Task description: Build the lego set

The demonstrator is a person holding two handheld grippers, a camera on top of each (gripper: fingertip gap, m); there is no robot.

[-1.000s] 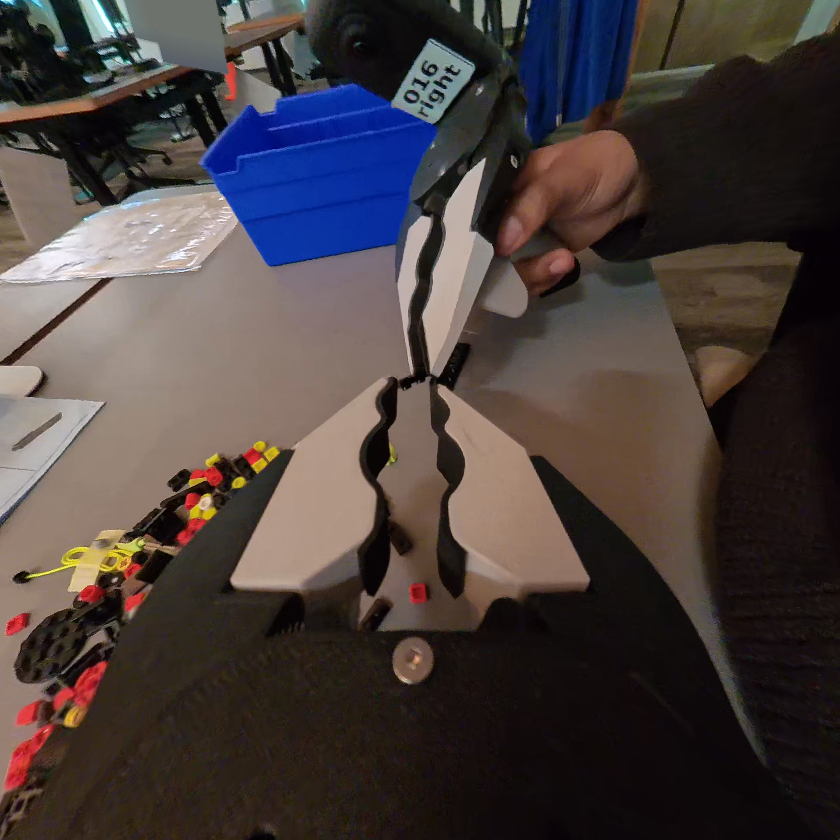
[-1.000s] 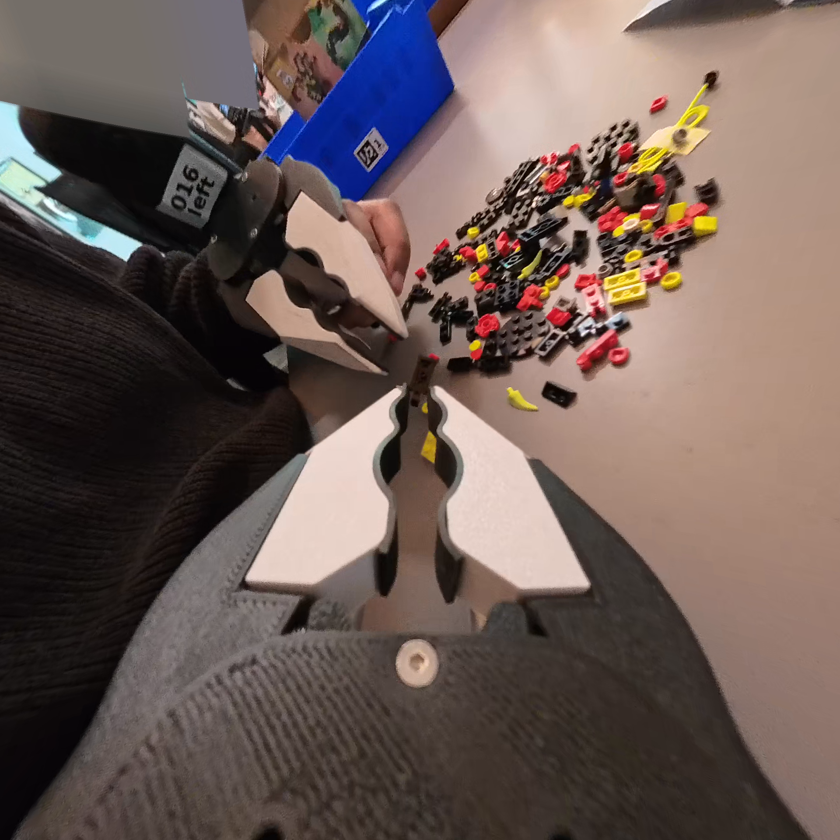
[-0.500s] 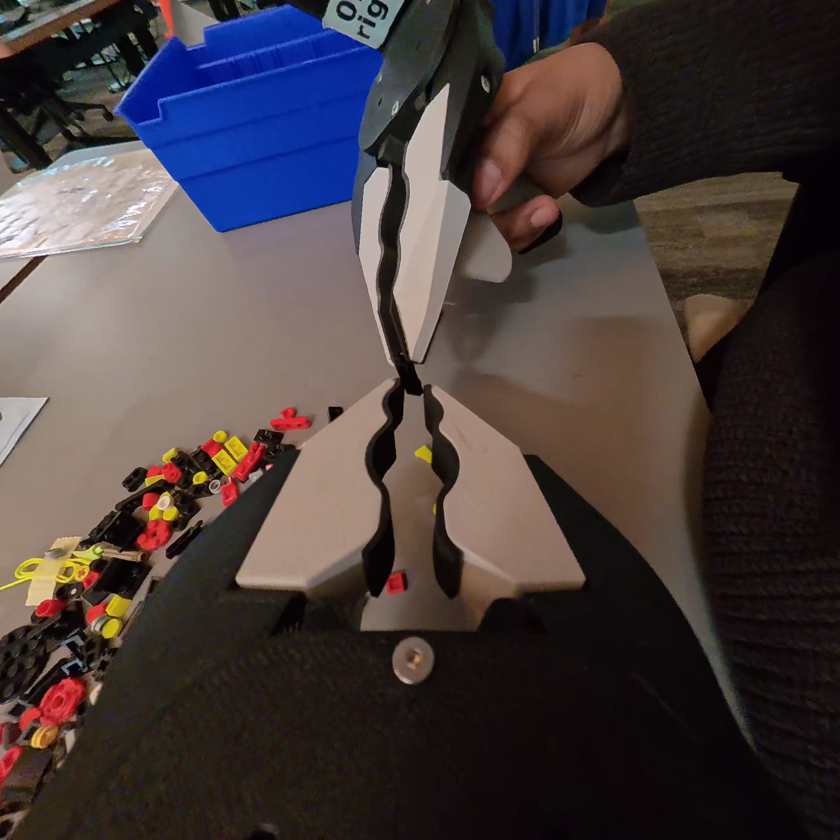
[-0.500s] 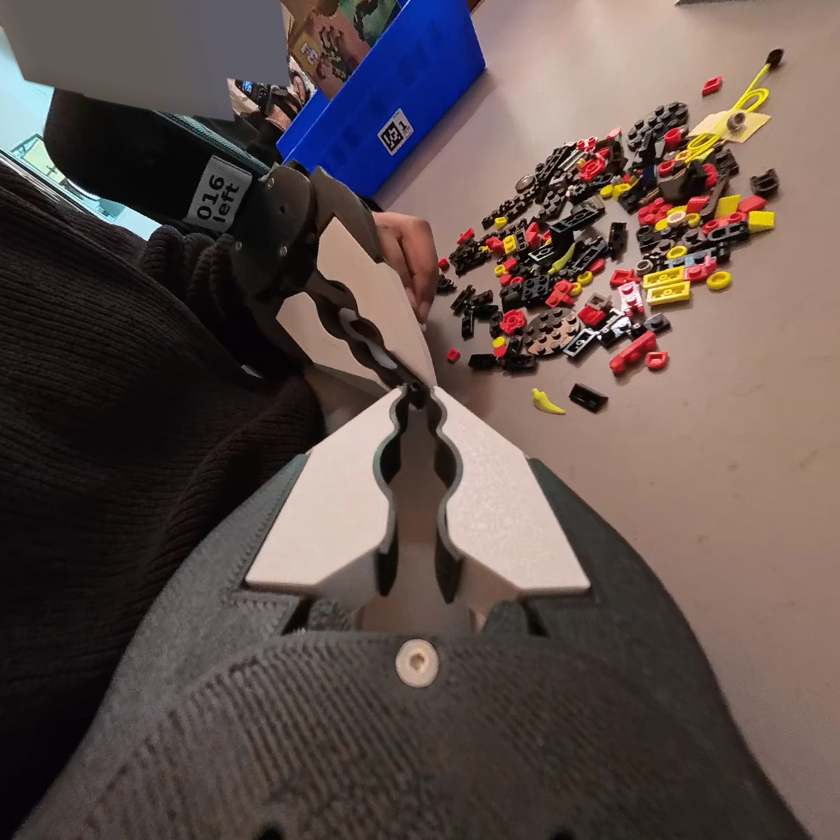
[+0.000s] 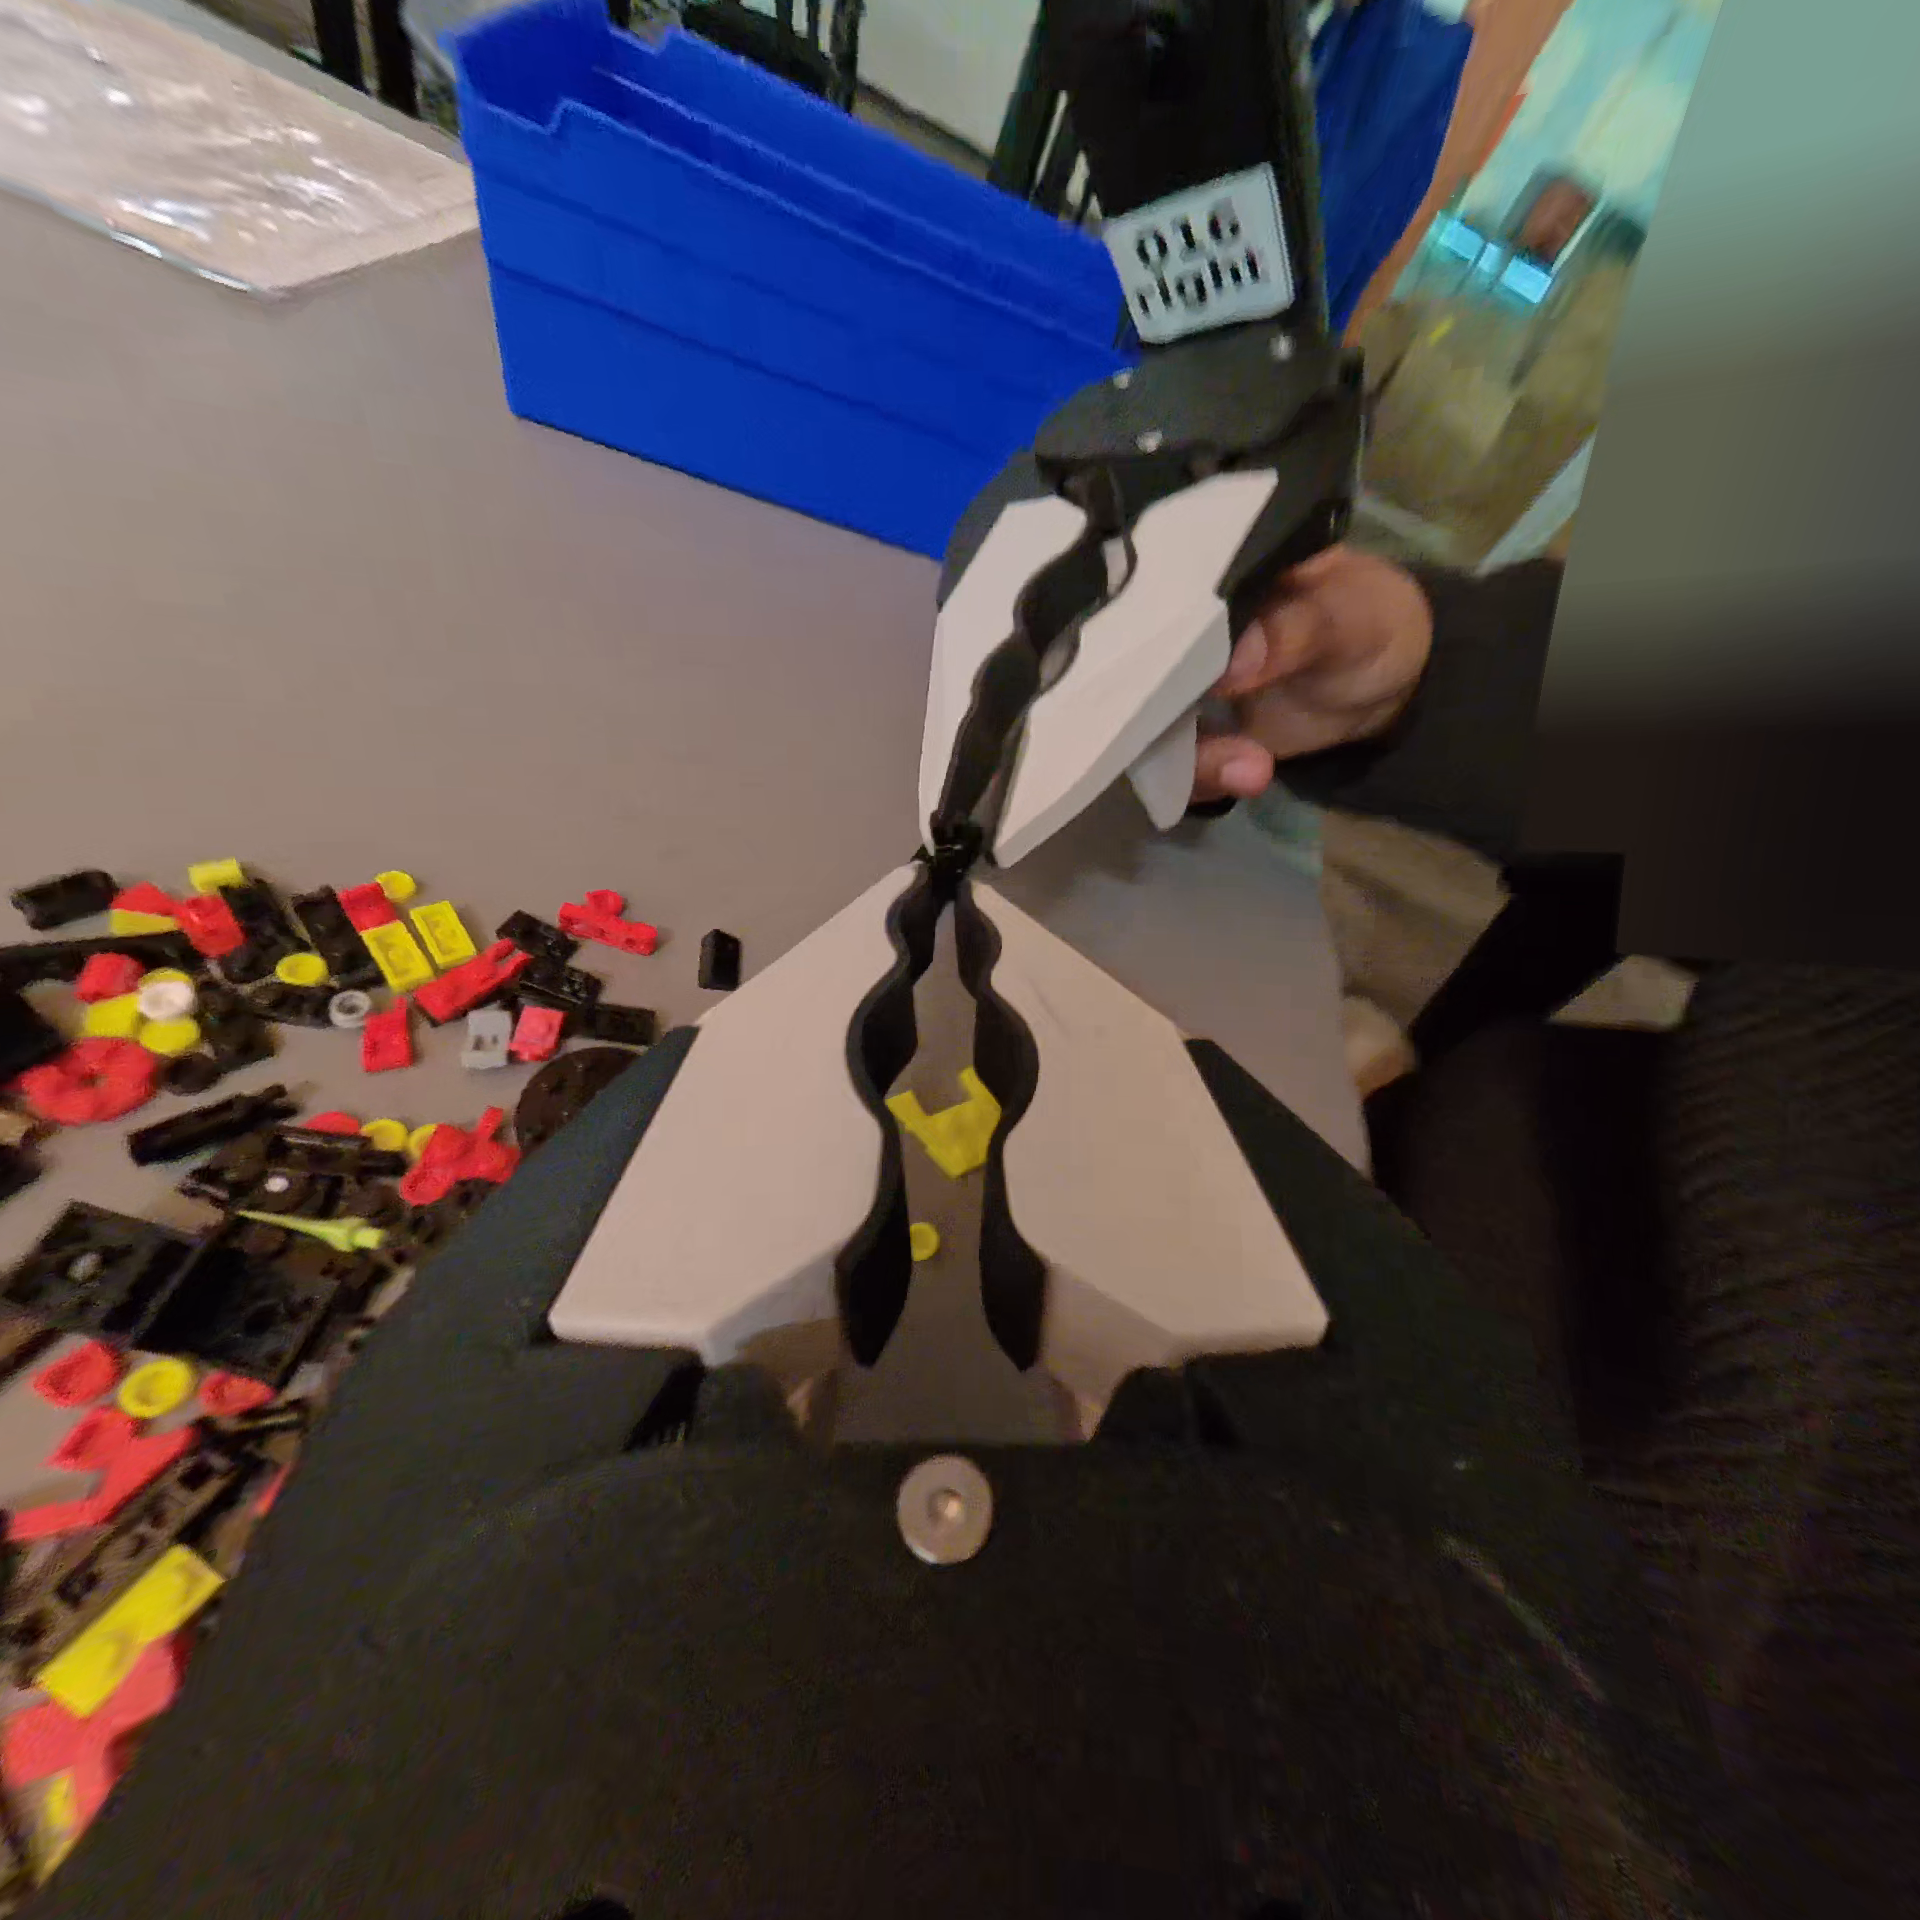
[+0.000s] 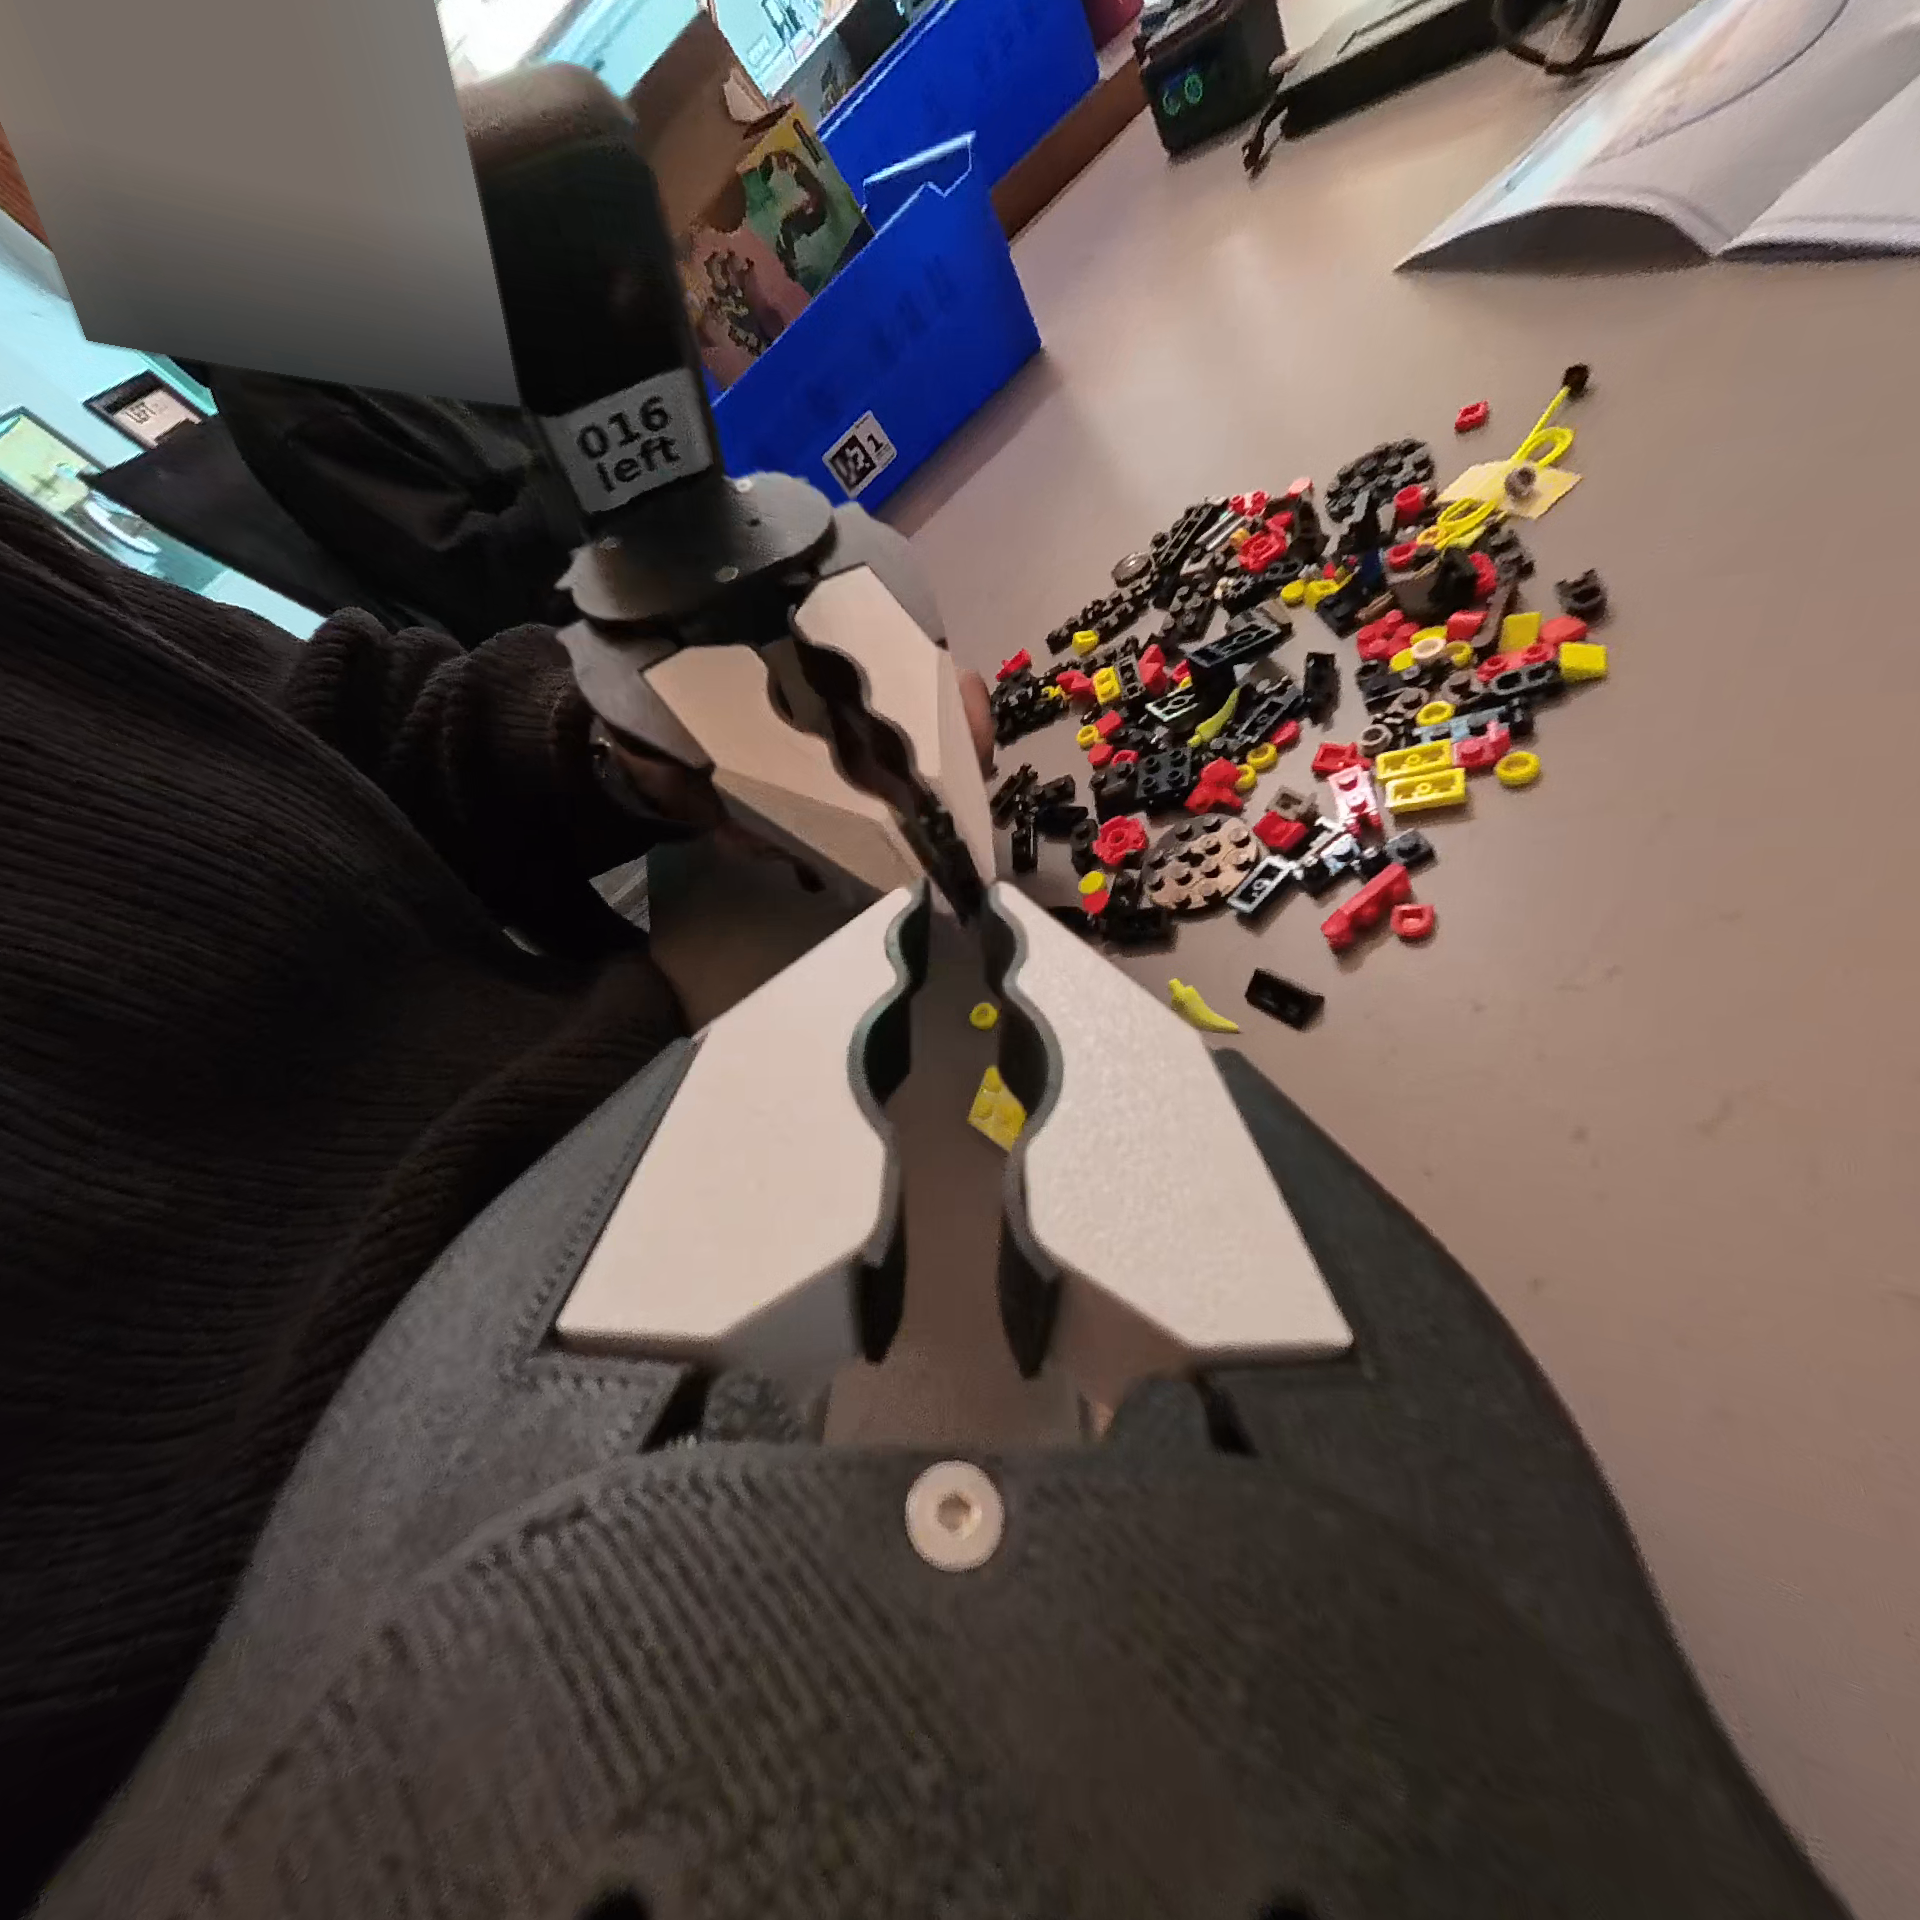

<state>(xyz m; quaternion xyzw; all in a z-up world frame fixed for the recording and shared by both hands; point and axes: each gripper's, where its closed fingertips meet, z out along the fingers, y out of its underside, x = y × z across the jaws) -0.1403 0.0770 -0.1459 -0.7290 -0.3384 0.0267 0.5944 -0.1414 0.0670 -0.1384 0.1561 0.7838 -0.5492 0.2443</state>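
Note:
My left gripper [image 5: 940,883] and right gripper [image 6: 956,906] meet tip to tip above the grey table [image 5: 416,644]. Both are shut on one small black lego piece [image 5: 948,858], which also shows as a studded black bit [image 6: 940,831] in the left gripper's [image 6: 951,878] jaws in the right wrist view. The right gripper [image 5: 954,840] comes down from above in the left wrist view. A pile of black, red and yellow lego pieces [image 6: 1299,707] lies on the table; it shows at the left in the left wrist view [image 5: 312,1039]. A yellow notched plate [image 5: 951,1127] lies under the grippers.
A blue bin [image 5: 748,343] stands at the back of the table, with a box inside it [image 6: 779,218]. An open booklet [image 6: 1714,177] lies far right. A clear plastic bag [image 5: 208,177] lies far left. A yellow claw [image 6: 1200,1008] and black tile [image 6: 1283,997] lie apart from the pile.
The two grippers have come together tip to tip. The left gripper, open a second ago, has shut on the black piece that the right gripper holds. Both views have swung.

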